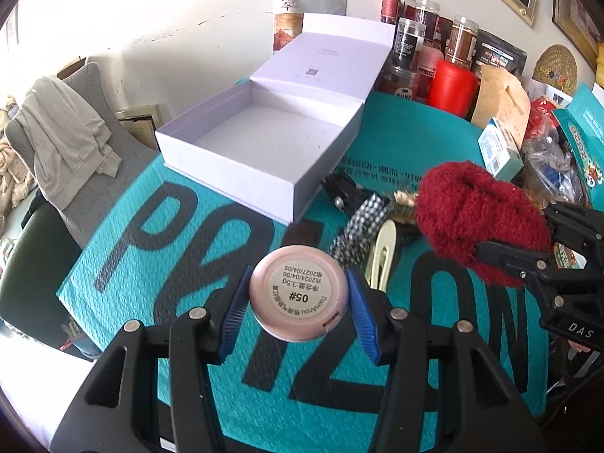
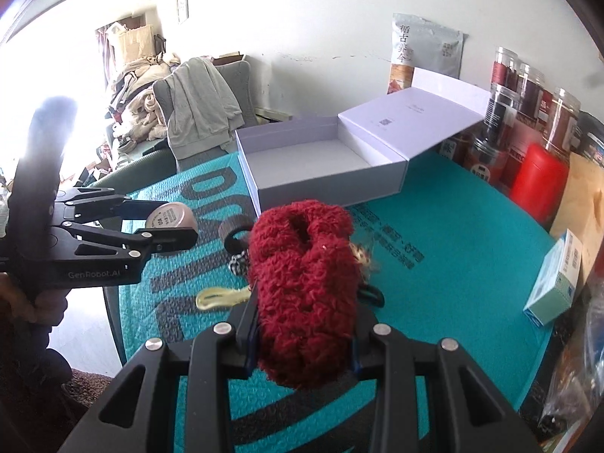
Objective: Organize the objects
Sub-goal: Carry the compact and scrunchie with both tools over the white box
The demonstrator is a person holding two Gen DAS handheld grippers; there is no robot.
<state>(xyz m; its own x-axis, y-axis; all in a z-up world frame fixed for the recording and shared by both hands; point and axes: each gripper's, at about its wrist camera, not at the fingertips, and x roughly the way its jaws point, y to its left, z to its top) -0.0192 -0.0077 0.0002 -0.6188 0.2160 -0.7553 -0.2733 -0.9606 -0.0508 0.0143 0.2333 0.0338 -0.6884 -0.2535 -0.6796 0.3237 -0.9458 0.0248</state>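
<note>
Clamped in the left gripper (image 1: 298,298), a round pink cosmetic pot (image 1: 298,296), and in the right gripper (image 2: 302,334) a fluffy dark-red scrunchie (image 2: 305,290), both likely bound next for the open white cardboard box (image 1: 226,158).

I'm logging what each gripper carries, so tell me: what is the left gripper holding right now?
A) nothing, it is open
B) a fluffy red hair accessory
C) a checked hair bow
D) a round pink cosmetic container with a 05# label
D: the left gripper is closed on the round pink container, its blue pads pressing on either side, while the fluffy red accessory sits in the right gripper.
</note>
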